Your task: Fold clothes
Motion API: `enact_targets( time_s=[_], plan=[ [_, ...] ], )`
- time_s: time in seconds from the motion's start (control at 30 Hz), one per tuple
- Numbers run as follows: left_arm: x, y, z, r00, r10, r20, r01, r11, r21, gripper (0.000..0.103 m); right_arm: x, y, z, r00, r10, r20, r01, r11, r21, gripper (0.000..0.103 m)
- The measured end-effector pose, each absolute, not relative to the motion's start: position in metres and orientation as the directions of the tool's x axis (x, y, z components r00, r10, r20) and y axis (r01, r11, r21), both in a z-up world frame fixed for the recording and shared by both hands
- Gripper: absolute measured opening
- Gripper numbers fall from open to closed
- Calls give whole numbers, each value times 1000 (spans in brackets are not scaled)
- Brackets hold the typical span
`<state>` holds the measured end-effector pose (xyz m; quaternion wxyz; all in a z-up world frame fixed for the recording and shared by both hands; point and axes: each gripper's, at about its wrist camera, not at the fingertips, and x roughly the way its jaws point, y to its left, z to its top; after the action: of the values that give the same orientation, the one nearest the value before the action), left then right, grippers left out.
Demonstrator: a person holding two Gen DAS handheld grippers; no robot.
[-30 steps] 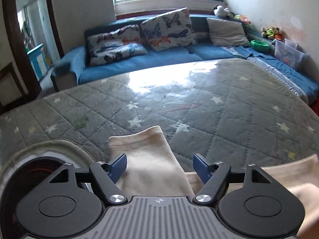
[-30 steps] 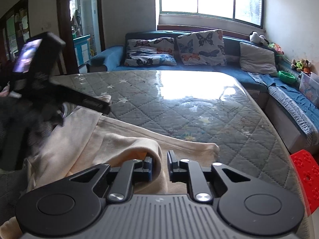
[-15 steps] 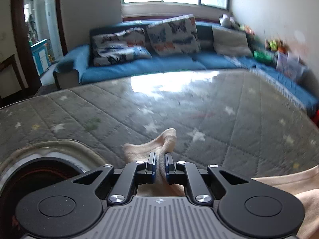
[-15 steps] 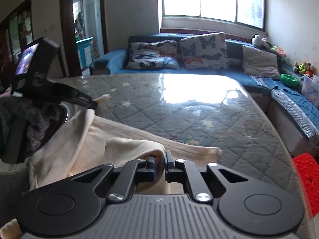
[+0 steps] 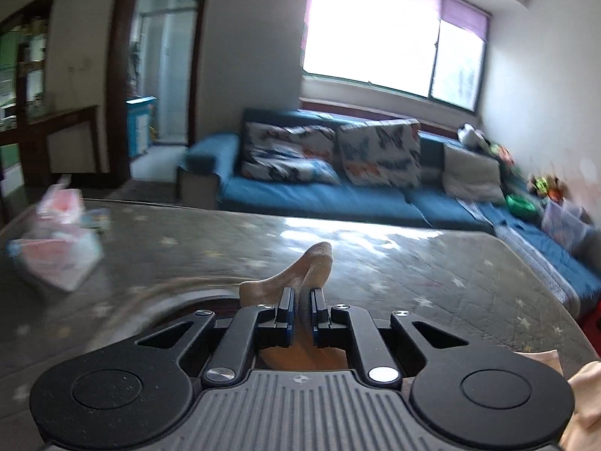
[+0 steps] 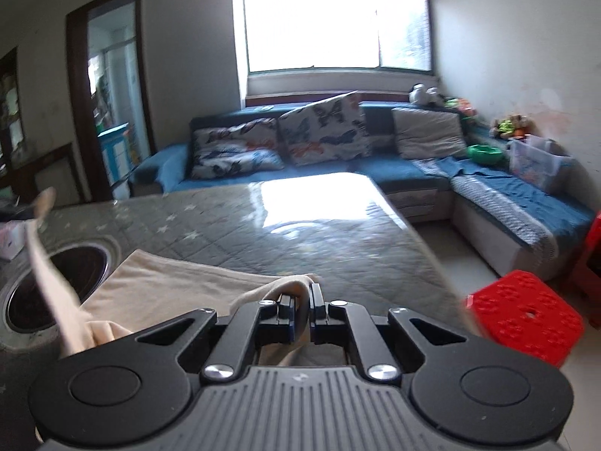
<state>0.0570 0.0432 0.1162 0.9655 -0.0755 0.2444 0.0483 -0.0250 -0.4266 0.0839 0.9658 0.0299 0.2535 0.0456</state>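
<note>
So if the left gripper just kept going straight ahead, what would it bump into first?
Probably the quilted table top. The left gripper is shut on the beige garment and points low across it; beyond lies the blue sofa. Depth is hard to judge.

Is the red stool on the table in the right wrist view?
No, the red stool stands on the floor to the right of the table.
</note>
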Motion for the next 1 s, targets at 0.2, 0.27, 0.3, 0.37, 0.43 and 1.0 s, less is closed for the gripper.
enact_targets(
  time_s=[0.2,0.27,0.3,0.37,0.43,1.0],
  plan=[
    [-2,87,112,866,135,-482,-222,967,-127,9,-64,-451,90,884,19,-468,32,994,101,6],
    [-17,99,105,856,139,-498,-240,960,-146,8,-77,-465,85,879,-11,-477,81,989,127,6],
    [-23,102,99,847,143,-512,-251,957,-149,8,-82,-471,81,872,-22,-489,103,985,141,6],
    [-32,108,86,826,153,-543,-273,950,-148,8,-88,-484,68,850,-48,-525,160,973,169,9],
    [-42,113,73,803,162,-574,-295,944,-147,8,-93,-491,53,816,-89,-571,211,966,151,17],
    [-56,81,62,800,1,-600,-98,987,-129,10,-86,-458,22,753,-166,-637,153,985,-77,66]
  ],
)
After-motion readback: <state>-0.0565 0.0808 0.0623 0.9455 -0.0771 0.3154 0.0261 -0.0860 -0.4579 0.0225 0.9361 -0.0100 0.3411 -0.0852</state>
